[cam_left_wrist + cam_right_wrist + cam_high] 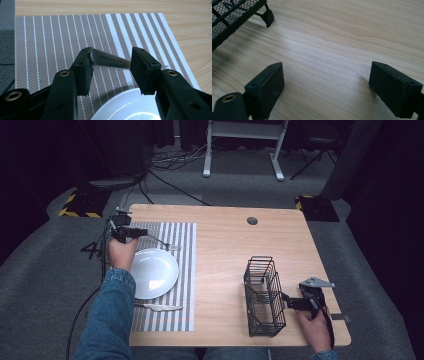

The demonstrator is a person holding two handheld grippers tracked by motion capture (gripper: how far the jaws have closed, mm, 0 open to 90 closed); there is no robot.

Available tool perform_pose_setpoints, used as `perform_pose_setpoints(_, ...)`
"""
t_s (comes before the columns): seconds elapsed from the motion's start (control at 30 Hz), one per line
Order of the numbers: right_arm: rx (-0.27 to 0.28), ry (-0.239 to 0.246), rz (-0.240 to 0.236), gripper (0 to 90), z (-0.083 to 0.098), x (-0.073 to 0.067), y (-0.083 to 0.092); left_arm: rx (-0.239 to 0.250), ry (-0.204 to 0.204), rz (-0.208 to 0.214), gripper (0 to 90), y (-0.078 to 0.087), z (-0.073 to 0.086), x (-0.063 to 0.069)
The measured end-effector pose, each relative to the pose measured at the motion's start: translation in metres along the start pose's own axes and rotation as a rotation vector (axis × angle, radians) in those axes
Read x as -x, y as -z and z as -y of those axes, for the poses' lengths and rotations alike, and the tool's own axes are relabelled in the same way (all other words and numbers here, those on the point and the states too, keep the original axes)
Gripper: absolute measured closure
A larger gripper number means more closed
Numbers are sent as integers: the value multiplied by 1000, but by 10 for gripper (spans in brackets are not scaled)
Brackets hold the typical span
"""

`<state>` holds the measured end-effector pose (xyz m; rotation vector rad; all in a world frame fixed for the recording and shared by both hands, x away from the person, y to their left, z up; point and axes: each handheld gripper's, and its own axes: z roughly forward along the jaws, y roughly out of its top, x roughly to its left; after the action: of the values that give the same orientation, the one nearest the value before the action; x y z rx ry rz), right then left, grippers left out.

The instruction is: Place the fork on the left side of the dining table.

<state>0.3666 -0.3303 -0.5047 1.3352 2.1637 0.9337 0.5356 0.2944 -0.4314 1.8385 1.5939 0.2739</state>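
A metal fork (166, 244) lies on the striped placemat (185, 270), above the white plate (152, 272). My left gripper (142, 234) is open at the fork's handle end. In the left gripper view the fork handle (110, 60) runs slantwise across the gap of my left gripper (112, 62), from the left pad to behind the right one, with the plate rim (125, 100) just below. A knife (160, 307) lies on the mat below the plate. My right gripper (289, 301) is open beside the black wire basket (264, 295). In its own view my right gripper (327, 75) hangs over bare wood.
The wooden table (225, 250) has a round cable hole (252, 220) near its far edge. One foot of the basket (268, 16) shows at the top left of the right gripper view. A desk frame (245, 145) and cables are on the floor beyond.
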Motion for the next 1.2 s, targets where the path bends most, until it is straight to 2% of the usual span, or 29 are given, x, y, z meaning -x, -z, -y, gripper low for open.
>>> perform_pose_setpoints(0.07, 0, -1, 0, 129, 0, 0, 0, -3, 1, 7, 530, -2, 0, 1)
perform_pose_setpoints(0.3, 0, 0, 0, 129, 0, 0, 0, -6, 6, -17, 530, -3, 2, 1)
perform_pose_setpoints(0.43, 0, 0, 0, 128, 0, 0, 0, -8, 28, -20, 532, -3, 5, -3)
perform_pose_setpoints(0.93, 0, 0, 0, 129, 0, 0, 0, -33, 54, -18, 524, -10, 13, -12)
perform_pose_setpoints(1.2, 0, 0, 0, 128, 0, 0, 0, -46, 47, -19, 516, -13, 14, -10)
